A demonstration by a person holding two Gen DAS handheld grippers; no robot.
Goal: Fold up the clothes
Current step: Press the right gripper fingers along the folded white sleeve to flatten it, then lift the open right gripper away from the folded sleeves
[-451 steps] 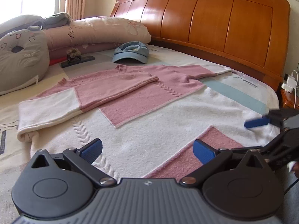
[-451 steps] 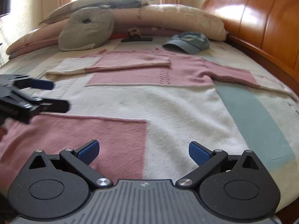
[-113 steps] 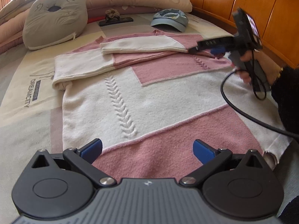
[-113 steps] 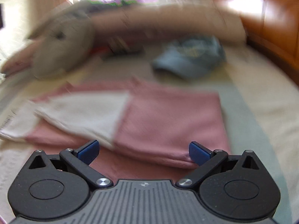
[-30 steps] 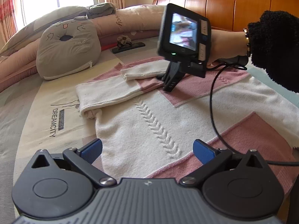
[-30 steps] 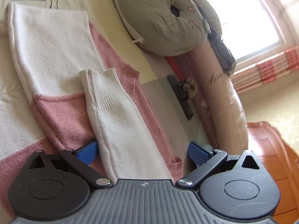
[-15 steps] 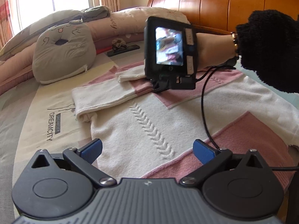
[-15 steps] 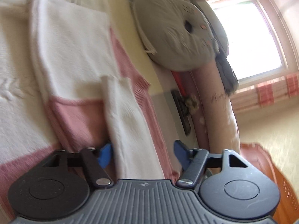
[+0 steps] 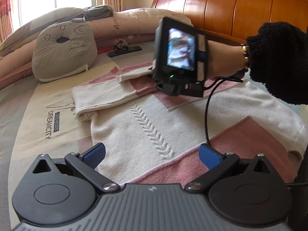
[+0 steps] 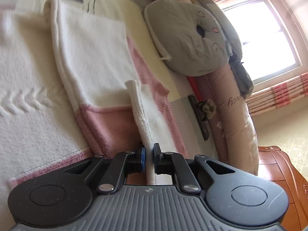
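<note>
Both tongs differ: right tongs (image 10: 148,155) pinch sweater (image 9: 146,127) sleeve (image 10: 143,119); left tongs (image 9: 152,154) gape above hem.

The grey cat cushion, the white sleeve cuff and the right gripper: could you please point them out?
grey cat cushion (image 9: 63,57), left wrist view, its face.
white sleeve cuff (image 10: 139,104), right wrist view, ribbed end.
right gripper (image 10: 148,156), right wrist view, between fingertips.

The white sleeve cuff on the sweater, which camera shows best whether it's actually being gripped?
The right wrist view: the right gripper has its jaws pinched on the white sleeve cuff. The left wrist view shows the cuff only from afar, with the gripper's screen hiding the pinch.
</note>
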